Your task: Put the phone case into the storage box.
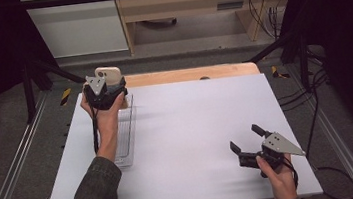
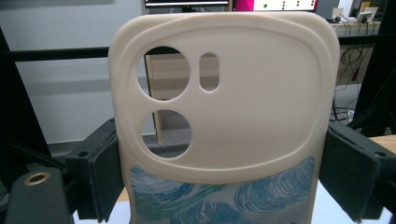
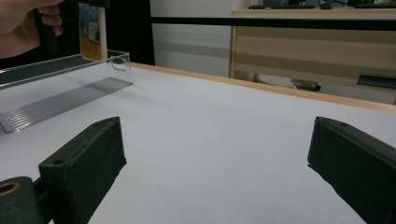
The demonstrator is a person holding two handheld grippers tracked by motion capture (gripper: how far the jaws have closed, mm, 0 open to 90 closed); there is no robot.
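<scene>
Here, L gripper [image 1: 105, 90] grips phone case [image 2: 224, 112] over clear tray [image 1: 127, 135].

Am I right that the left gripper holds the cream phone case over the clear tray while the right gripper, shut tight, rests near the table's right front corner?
Not quite: the right gripper is open, its fingers wide apart in the right gripper view. The left gripper does hold the cream phone case over the clear tray.

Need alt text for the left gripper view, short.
A cream phone case with camera cutouts stands upright, clamped at its sides between the left gripper's two black jaws. A blue swirl print covers its lower part; a desk and monitors sit behind.
</scene>
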